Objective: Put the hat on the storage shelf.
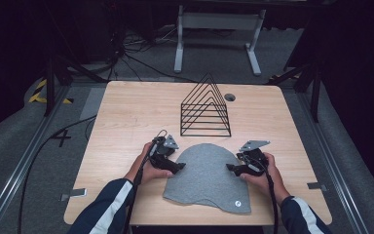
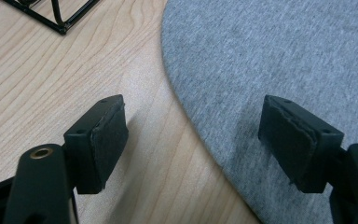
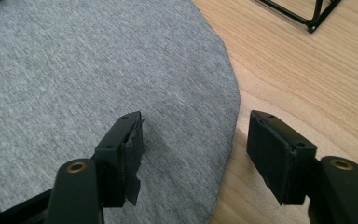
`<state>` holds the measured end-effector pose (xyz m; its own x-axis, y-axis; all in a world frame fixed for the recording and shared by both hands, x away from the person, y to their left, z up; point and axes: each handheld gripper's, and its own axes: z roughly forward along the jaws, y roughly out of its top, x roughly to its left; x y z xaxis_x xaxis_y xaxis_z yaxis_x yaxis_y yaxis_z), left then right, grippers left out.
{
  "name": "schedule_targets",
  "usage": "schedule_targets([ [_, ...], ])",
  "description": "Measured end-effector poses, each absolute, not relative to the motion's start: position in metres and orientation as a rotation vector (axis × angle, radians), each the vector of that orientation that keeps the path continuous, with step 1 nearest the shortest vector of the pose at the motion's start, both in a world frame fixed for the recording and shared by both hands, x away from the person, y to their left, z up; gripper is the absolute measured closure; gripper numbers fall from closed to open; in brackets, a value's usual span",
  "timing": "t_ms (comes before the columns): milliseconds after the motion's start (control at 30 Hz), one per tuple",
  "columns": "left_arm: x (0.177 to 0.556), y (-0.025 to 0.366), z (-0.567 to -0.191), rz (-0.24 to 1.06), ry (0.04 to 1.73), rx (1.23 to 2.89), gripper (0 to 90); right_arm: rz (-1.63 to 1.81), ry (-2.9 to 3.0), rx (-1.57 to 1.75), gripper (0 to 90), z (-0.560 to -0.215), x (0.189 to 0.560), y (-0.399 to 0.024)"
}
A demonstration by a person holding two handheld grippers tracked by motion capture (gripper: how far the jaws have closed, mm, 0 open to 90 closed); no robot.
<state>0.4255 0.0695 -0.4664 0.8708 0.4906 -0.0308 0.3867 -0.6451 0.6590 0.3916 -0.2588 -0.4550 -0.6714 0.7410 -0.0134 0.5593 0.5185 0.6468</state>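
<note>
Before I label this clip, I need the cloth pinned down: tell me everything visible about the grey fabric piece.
The grey fabric piece is a dome-shaped, heathered knit lying flat on the wooden table, rounded end toward the black wire rack, with a small round tag near its front right corner. The left gripper and right gripper, both open, straddle its side edges.

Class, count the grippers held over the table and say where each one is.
2. The left gripper is open at the left edge of the grey cloth; the right gripper is open at the cloth's right edge. Both sit nearer the person than the wire rack.
</note>
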Motion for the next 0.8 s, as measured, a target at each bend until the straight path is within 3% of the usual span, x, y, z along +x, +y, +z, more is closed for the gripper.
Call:
schedule_targets([
  [100,0.421,0.068,-0.467,0.207,0.634,2.345,24.1,0.898,2.473,1.089,39.1,-0.455,0.39,-0.259],
  [233,0.413,0.064,-0.465,0.198,0.613,2.356,27.8,0.903,2.489,1.078,51.3,-0.454,0.386,-0.257],
  [267,0.411,0.063,-0.464,0.192,0.616,2.362,34.7,0.901,2.495,1.076,54.0,-0.453,0.386,-0.256],
  [433,0.409,0.062,-0.462,0.165,0.592,2.361,45.4,0.923,2.515,1.066,64.8,-0.452,0.385,-0.256],
  [500,0.408,0.061,-0.461,0.146,0.578,2.365,57.7,0.949,2.526,1.058,74.8,-0.453,0.384,-0.256],
  [567,0.408,0.061,-0.461,0.137,0.585,2.357,65.9,0.972,2.537,1.059,78.9,-0.454,0.383,-0.256],
  [600,0.408,0.061,-0.461,0.127,0.585,2.354,65.9,0.972,2.537,1.059,78.9,-0.454,0.383,-0.256],
  [633,0.409,0.062,-0.462,0.099,0.584,2.349,75.5,0.983,2.538,1.058,80.8,-0.454,0.383,-0.257],
  [800,0.407,0.061,-0.46,0.102,0.561,2.355,83.1,0.981,2.545,1.027,84.3,-0.452,0.381,-0.257],
])
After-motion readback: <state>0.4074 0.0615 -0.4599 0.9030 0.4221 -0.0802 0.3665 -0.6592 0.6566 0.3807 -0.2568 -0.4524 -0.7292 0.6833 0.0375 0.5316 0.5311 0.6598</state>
